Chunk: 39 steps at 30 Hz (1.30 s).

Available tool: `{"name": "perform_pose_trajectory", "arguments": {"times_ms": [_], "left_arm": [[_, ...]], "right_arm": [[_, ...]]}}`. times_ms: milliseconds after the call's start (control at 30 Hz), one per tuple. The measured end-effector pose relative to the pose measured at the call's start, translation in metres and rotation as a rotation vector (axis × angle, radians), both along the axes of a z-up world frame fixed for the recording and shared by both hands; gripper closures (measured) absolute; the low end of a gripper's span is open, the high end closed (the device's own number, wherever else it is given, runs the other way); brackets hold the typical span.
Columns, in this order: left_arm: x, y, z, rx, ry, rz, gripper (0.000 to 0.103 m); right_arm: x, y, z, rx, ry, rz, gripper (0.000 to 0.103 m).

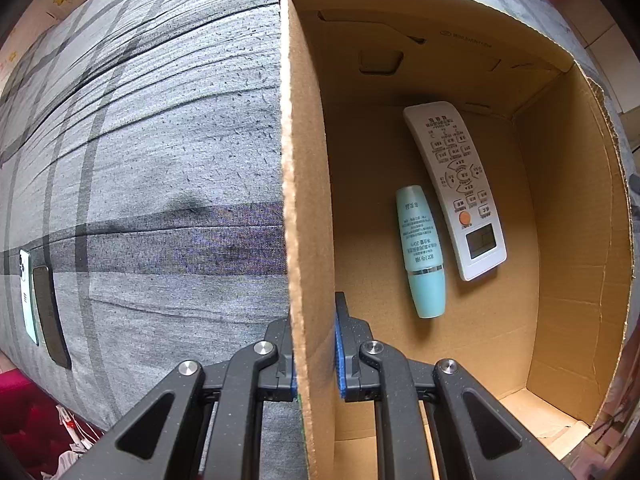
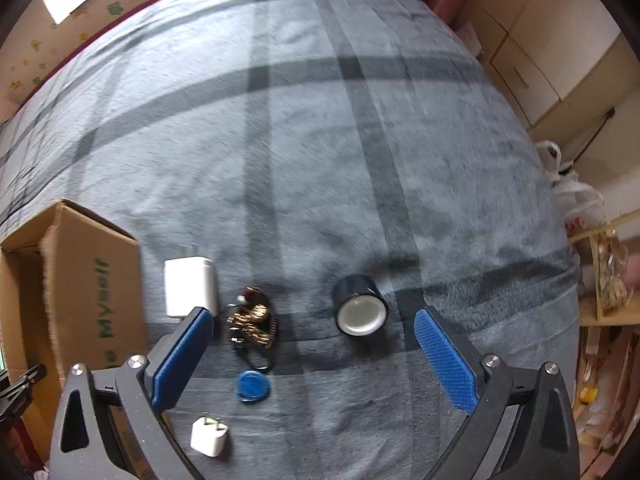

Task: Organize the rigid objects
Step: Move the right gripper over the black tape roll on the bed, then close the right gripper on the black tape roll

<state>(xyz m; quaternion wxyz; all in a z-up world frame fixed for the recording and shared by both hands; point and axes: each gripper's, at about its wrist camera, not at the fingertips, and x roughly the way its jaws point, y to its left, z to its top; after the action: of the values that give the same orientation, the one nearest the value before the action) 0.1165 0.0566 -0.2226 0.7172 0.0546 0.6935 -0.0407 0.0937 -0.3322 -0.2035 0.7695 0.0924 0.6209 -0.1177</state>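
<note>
My left gripper (image 1: 314,344) is shut on the near wall of an open cardboard box (image 1: 306,200), one blue pad on each side of it. On the box floor lie a white remote control (image 1: 456,188) and a teal tube (image 1: 420,252), side by side. My right gripper (image 2: 314,344) hangs open above the grey plaid bed cover (image 2: 320,140), pointing down at it. Between and just beyond its fingers lie a black tape roll (image 2: 360,306), a gold and black hair clip (image 2: 250,322), a blue round cap (image 2: 253,387), a large white charger (image 2: 190,286) and a small white plug (image 2: 210,436).
The box (image 2: 92,288) stands at the left edge of the right wrist view, with green lettering on its side. Two phones (image 1: 40,300) lie on the cover far left of the box. Cupboards, bags and a shelf (image 2: 600,280) stand beyond the bed's right edge.
</note>
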Motion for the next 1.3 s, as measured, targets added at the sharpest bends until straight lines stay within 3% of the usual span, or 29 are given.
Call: {"name": "perform_pose_trajectory", "arguments": {"times_ms": [400,700,867,933,1300], "left_arm": [[-0.001,-0.003,-0.002,0.005,-0.003,-0.006,0.09],[-0.001,-0.003,-0.002,0.009,0.001,-0.005,0.09],[0.0,-0.004,-0.003,0.011,0.001,-0.009,0.09],[0.0,-0.004,-0.003,0.012,0.002,-0.01,0.09],[0.001,-0.005,-0.002,0.011,0.001,-0.01,0.09]], "right_arm": [[-0.012,-0.029,-0.052,0.018,0.062,-0.046,0.0],[-0.014,-0.04,-0.06,0.037,0.064,-0.075,0.001],[-0.008,-0.043,-0.059,0.05,0.068,-0.083,0.029],[-0.004,-0.041,-0.06,0.055,0.07,-0.088,0.064],[-0.003,-0.034,-0.043,0.024,0.052,-0.087,0.063]]}}
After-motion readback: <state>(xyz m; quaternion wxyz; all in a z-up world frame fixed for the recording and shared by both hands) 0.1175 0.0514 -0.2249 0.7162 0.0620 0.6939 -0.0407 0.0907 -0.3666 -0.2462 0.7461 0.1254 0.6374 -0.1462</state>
